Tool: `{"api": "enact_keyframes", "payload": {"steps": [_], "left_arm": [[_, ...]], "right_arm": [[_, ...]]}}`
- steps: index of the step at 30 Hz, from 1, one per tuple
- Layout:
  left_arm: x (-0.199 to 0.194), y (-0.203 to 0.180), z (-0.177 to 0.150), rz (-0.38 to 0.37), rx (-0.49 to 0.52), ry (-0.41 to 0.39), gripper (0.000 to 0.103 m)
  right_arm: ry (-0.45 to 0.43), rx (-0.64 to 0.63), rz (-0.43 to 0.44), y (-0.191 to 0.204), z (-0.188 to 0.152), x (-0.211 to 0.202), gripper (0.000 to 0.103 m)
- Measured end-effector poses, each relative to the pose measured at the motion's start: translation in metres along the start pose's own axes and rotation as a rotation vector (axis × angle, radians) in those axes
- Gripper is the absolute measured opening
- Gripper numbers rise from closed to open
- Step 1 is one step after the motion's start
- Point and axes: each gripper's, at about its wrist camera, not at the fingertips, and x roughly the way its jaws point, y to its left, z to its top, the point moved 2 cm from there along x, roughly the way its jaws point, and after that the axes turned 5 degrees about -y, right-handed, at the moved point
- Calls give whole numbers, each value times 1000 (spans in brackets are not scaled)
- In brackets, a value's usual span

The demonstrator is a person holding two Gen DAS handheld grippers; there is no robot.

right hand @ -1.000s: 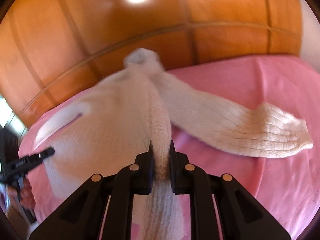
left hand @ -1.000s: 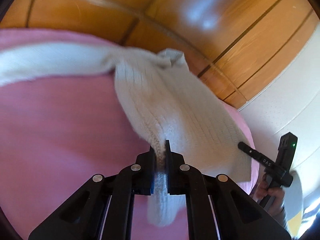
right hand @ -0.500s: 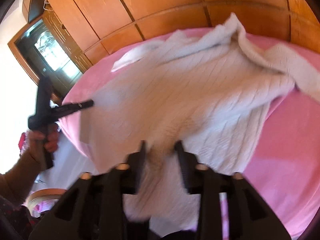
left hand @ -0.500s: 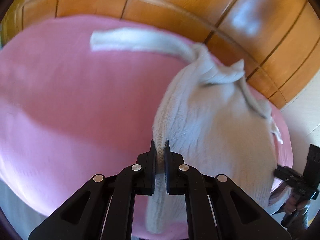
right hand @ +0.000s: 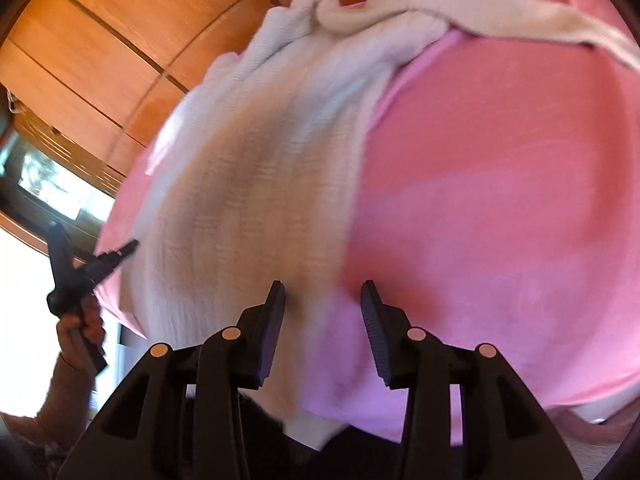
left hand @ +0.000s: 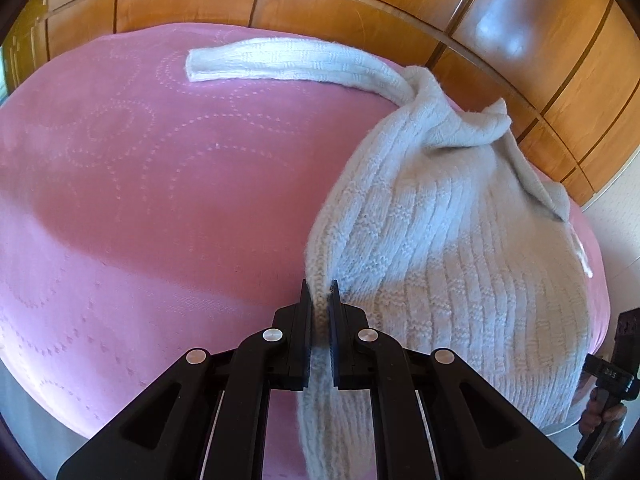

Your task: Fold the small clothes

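Currently, item 1: left gripper (left hand: pixel 319 280), jaws clamped narrow on the hem edge of the cream knit sweater (left hand: pixel 448 264), which lies spread on the pink bedspread (left hand: pixel 140 200), 1 sleeve (left hand: pixel 288 60) stretched out leftward. Item 2: right gripper (right hand: pixel 323 296), jaws have just been opening, now parted with the hem loose between them. Step judged: laying flat; next calls for releasing left, then folding the sleeve inward.

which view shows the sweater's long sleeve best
The left wrist view: the sleeve of the white knit sweater lies sharp and full length on the pink cover. The right wrist view shows it blurred and cut off at the edge.
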Motion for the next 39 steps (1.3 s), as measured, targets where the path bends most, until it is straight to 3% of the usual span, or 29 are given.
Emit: {"api": "enact_keyframes", "payload": {"steps": [2,3,6,10,12,14,17,19,21,22,23,25,27,29,33,37,39], "left_arm": [[0,-1,1,5,-1,1,6],[-2,-2,2,6,2,0,6],[-12,-9,4,-11,13,-9,6],[-40,-30,9,-151,-1,-23,6],[-50,-49,3,-225,10,-7,6],[-47,-65,-8,-255,32,26,6],[-29,-83,-35,-268,56,118,6],[-13,-87,-51,-213,88,168,6],[-9,-81,-52,-214,63,177,9],[-13,-74,-47,-234,28,158,9],[-17,-67,-41,-241,1,133,17],[-26,-42,-22,-172,-48,59,28],[-29,-14,-2,-90,-108,-6,35],[-26,15,15,3,-166,-49,39],[-12,77,61,156,-308,-114,53],[2,118,103,187,-432,-162,55],[11,130,122,195,-443,-175,60]], "right_arm": [[-15,-52,-28,6,3,0,30],[-20,-86,-39,10,6,-3,4],[-101,-191,-105,18,20,-39,5],[-277,-284,-207,19,47,-132,4],[-307,-322,-302,15,47,-163,4],[-267,-331,-428,-2,41,-169,4],[-150,-295,-553,-36,23,-143,4],[-75,-257,-584,-61,8,-120,4],[-46,-247,-604,-71,-1,-105,5],[-45,-244,-603,-70,0,-101,7],[-56,-233,-602,-69,3,-100,9],[-106,-223,-598,-65,9,-109,48],[-179,-249,-603,-49,24,-113,59],[-209,-270,-568,-29,36,-108,59],[-207,-332,-414,18,49,-68,68],[-157,-384,-282,64,47,-16,68],[-132,-420,-240,78,46,11,69]]}}
